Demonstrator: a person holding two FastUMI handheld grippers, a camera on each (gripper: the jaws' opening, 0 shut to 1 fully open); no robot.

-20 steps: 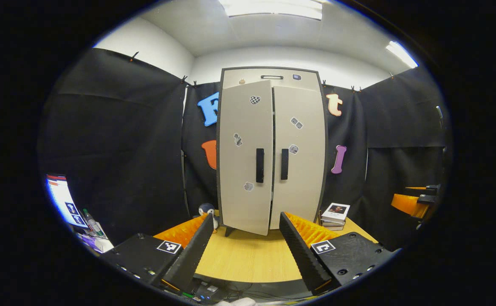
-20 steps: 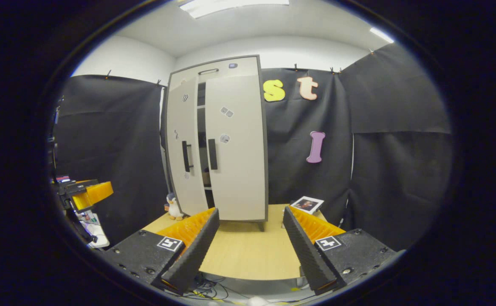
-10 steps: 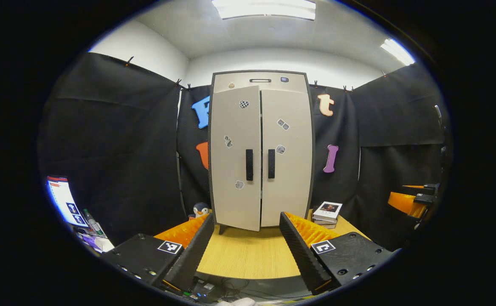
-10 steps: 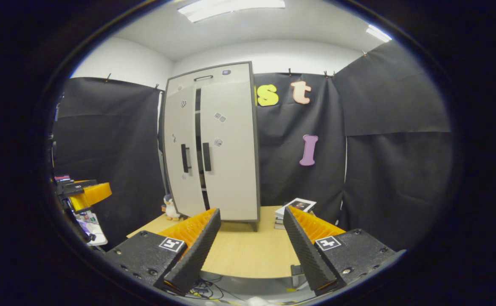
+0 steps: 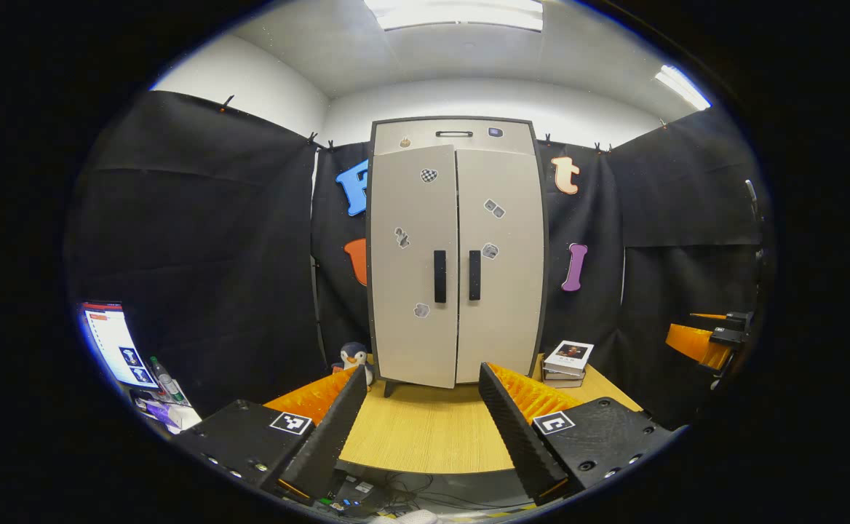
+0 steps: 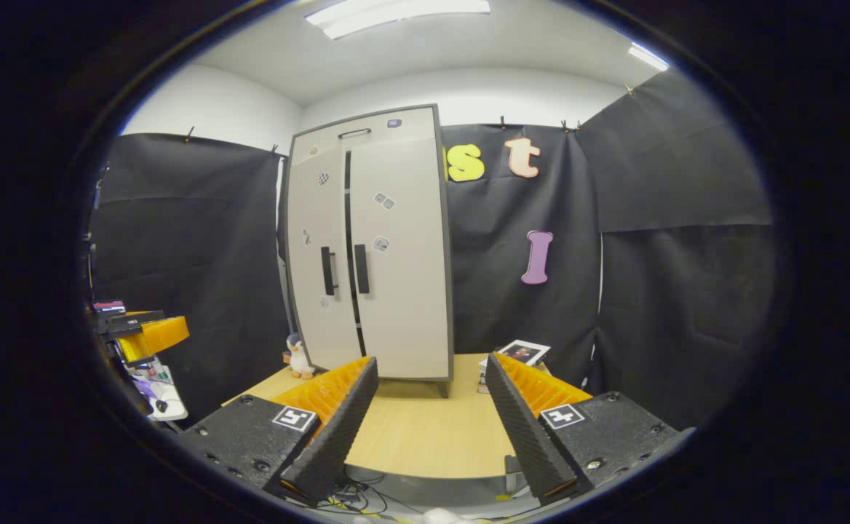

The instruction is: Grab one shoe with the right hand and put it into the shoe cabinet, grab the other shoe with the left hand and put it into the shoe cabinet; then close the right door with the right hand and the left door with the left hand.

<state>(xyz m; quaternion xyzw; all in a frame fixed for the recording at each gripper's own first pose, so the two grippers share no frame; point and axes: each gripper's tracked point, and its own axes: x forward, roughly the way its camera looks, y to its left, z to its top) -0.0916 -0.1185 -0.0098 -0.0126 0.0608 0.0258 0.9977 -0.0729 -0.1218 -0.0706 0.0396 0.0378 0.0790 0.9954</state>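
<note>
The beige shoe cabinet stands upright at the back of the wooden table. Its right door lies flush. Its left door stands slightly ajar, and the right gripper view shows a thin dark gap between the two doors of the cabinet. My left gripper is open and holds nothing, well back from the cabinet front. My right gripper is also open and holds nothing, off to the cabinet's right. Each view shows the other gripper at its edge: right gripper, left gripper.
A small penguin toy stands at the cabinet's left foot. A short stack of books lies at its right. A lit monitor and a bottle sit off the table to the left. Black cloth walls close the booth.
The left door has swung inward, and the gap between the doors is narrower than a second ago. Both grippers have drawn back a little from the cabinet, still open.
</note>
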